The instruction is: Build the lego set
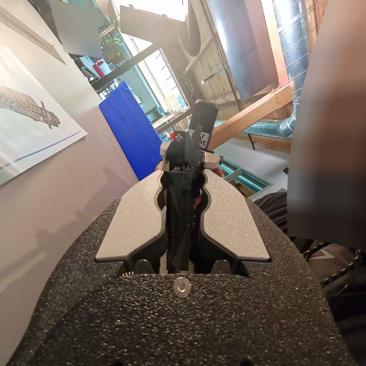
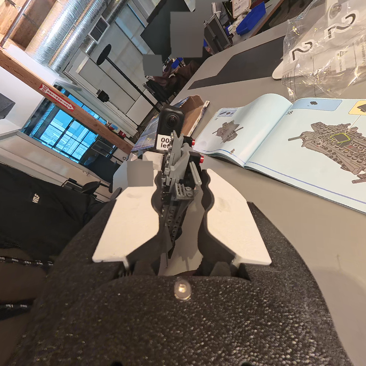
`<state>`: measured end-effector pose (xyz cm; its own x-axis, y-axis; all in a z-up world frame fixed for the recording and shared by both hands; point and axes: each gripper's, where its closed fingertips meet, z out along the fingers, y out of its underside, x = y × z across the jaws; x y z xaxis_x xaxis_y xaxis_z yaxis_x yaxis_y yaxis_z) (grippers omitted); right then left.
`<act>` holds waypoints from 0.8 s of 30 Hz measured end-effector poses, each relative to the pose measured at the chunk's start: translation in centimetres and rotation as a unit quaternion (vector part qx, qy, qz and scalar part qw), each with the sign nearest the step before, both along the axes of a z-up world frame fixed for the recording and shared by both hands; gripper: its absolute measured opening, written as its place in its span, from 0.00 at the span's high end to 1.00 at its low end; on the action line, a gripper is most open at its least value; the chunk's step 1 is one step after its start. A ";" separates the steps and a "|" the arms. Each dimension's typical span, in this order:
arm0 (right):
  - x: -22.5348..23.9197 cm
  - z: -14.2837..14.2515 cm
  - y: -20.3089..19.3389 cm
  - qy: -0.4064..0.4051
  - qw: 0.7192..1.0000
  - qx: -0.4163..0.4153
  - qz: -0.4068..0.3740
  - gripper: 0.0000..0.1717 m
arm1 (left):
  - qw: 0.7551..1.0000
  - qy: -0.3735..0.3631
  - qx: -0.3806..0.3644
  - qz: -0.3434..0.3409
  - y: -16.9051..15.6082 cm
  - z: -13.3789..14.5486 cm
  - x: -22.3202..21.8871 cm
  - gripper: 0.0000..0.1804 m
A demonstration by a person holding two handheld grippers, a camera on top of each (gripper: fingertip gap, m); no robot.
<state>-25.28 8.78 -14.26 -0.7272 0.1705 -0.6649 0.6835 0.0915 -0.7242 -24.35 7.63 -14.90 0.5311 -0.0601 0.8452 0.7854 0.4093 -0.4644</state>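
Between both tongs (image 1: pixel 183 178) (image 2: pixel 179 178): grey brick model (image 2: pixel 178 168); booklet (image 2: pixel 287 142) clearer right.

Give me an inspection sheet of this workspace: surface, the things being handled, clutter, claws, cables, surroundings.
Surface: grey table.
Handled things: grey and black toy-brick model with red studs, lifted off the table.
Clutter: open pale-blue instruction booklet, clear plastic bags, cardboard box, blue plastic bin.
Claws: left claw and right claw face each other, the model between both pairs of fingers.
Cables: nothing seen.
Surroundings: silver ducts, wooden beams, windows.
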 end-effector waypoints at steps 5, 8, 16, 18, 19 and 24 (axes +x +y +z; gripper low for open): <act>0.3 0.2 0.2 0.008 1.000 0.000 0.004 0.78 | 1.000 0.014 -0.005 -0.002 0.1 0.2 0.2 0.81; 0.4 0.2 0.2 0.010 1.000 -0.001 0.006 0.78 | 1.000 0.021 -0.007 -0.003 0.2 0.3 0.3 0.81; 0.3 0.4 0.2 0.014 1.000 -0.010 -0.001 0.79 | 1.000 0.029 -0.008 0.001 0.1 0.4 0.3 0.81; 0.3 0.4 0.2 0.015 1.000 -0.010 -0.002 0.79 | 0.999 0.031 -0.011 0.003 0.1 0.4 0.3 0.81; 0.3 0.4 0.2 0.016 1.000 -0.009 -0.002 0.79 | 0.999 0.032 -0.012 0.003 0.2 0.4 0.3 0.81; 0.2 0.4 0.2 0.025 1.000 -0.003 -0.009 0.78 | 0.999 0.029 -0.011 0.008 0.1 0.4 0.2 0.81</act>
<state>-25.12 8.93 -13.91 -0.7565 0.1802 -0.6287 0.6479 0.0751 -0.7580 -24.15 7.69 -14.50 0.5800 -0.0332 0.8139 0.7504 0.4107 -0.5180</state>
